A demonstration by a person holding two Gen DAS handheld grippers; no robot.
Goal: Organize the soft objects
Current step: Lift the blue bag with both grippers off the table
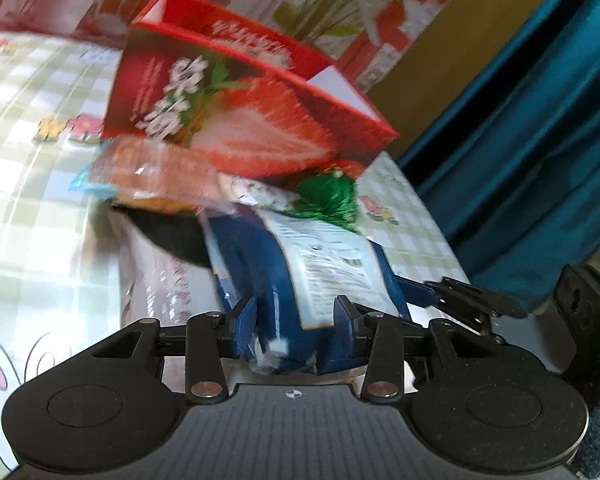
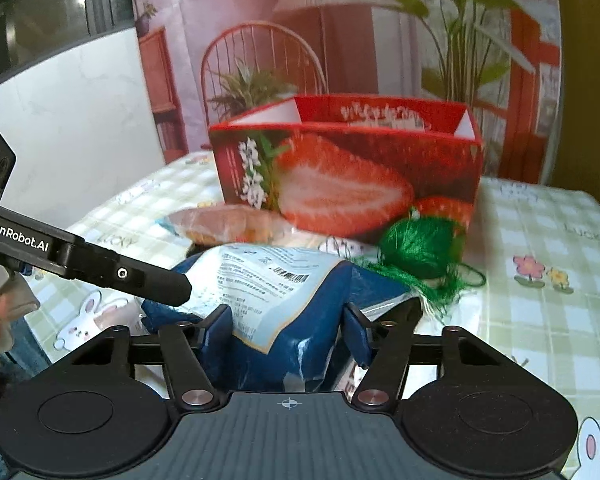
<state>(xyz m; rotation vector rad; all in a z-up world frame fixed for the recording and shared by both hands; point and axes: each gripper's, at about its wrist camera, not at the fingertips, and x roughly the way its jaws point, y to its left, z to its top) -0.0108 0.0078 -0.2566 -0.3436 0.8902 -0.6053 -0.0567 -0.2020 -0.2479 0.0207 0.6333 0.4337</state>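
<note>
Blue, shiny bag point(image 2: 300, 332) lies on the checked worktop point(image 2: 540, 320), near the front edge. Left fingers point(image 1: 296, 320) pinch one end of it. Right fingers point(image 2: 288, 320) sit on both sides of its other end, pressing it. Behind it are green yarn point(image 2: 416, 248), a bun point(image 2: 224, 224) and a red box point(image 2: 348, 176).

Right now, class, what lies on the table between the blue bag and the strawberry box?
A green yarn ball and a wrapped bun lie between the blue bag and the strawberry box, clearest in the right wrist view.
</note>
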